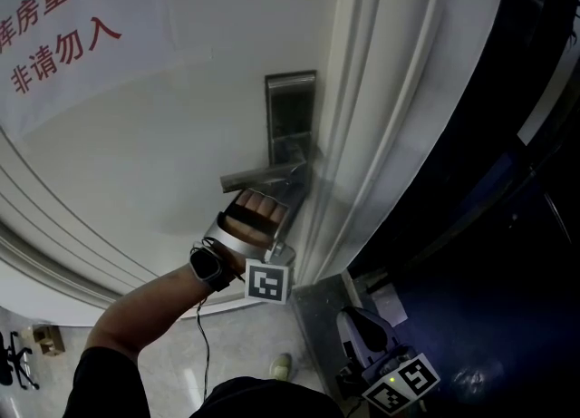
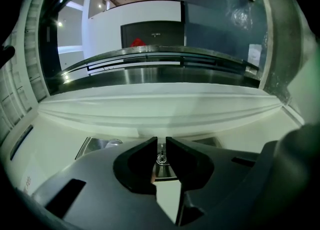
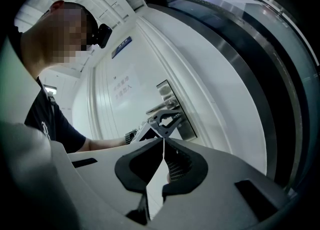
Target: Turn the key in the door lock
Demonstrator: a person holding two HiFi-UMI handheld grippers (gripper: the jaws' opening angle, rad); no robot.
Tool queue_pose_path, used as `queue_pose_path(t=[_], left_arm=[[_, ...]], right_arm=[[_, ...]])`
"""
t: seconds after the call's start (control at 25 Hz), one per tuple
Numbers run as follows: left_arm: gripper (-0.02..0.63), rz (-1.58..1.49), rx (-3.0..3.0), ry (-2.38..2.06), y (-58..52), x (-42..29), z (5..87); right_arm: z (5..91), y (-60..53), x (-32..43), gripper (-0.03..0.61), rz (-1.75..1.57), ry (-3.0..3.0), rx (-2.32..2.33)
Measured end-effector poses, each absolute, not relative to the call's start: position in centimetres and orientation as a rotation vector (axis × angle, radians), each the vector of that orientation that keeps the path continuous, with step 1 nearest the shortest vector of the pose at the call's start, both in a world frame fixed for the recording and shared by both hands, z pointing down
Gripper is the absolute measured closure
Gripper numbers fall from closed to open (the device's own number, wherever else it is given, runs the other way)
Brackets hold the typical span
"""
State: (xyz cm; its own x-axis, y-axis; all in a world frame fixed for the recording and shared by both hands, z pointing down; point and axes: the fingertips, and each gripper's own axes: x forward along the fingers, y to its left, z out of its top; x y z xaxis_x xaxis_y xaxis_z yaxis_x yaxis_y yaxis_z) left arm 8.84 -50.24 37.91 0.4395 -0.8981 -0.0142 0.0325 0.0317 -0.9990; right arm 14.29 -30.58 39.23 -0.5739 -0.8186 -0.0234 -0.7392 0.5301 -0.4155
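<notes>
A white door (image 1: 181, 135) carries a metal lock plate (image 1: 291, 112) with a lever handle (image 1: 261, 175). My left gripper (image 1: 272, 208) reaches up under the handle, against the plate. In the left gripper view its jaws (image 2: 161, 141) stand pinched on a small metal key (image 2: 161, 158) that sticks out of the plate (image 2: 97, 146). My right gripper (image 1: 362, 339) hangs low at the right, away from the door, shut with nothing in it (image 3: 164, 144). The right gripper view shows the left gripper (image 3: 162, 121) at the lock plate (image 3: 172, 104).
A paper sign with red characters (image 1: 63, 26) hangs on the door at the upper left. The moulded door frame (image 1: 381, 135) runs beside the lock, with dark glass (image 1: 489, 226) to its right. A person's arm (image 1: 136, 316) holds the left gripper.
</notes>
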Motion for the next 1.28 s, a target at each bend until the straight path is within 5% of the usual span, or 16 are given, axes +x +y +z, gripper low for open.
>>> queue_pose_path(t=[1.28], left_arm=[[0.609,-0.561,-2.243,1.195,-36.8,7.5,38.6]], right_arm=[[38.4,-31.5,12.9,0.565,-0.431,2.619,-1.403]])
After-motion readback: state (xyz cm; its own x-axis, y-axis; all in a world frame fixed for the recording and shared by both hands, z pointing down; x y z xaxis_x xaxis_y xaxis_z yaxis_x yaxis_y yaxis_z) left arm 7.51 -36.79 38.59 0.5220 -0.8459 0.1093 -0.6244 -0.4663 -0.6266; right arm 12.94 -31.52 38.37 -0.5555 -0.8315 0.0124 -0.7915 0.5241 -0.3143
